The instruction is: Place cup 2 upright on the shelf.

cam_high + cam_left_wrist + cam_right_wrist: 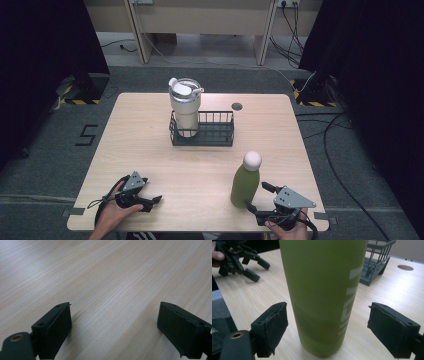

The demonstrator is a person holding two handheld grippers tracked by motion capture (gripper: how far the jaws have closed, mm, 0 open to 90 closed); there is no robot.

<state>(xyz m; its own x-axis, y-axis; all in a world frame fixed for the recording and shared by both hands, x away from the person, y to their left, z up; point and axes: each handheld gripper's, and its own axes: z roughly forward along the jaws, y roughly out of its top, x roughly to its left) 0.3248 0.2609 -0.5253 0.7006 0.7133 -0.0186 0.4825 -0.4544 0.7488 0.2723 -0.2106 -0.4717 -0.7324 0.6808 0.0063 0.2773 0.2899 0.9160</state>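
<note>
A green bottle with a white cap stands upright near the table's front right. My right gripper is open just behind it, one jaw on each side of its lower body, not touching. A white tumbler with a lid stands in the left end of a dark wire basket at mid-table. My left gripper rests low at the front left, open, with bare wood between its jaws. It also appears at the top left of the right gripper view.
The wooden table has a round cable hole behind the basket. Cables and desk legs lie on the floor beyond the far edge. A floor mark "5" is at the left.
</note>
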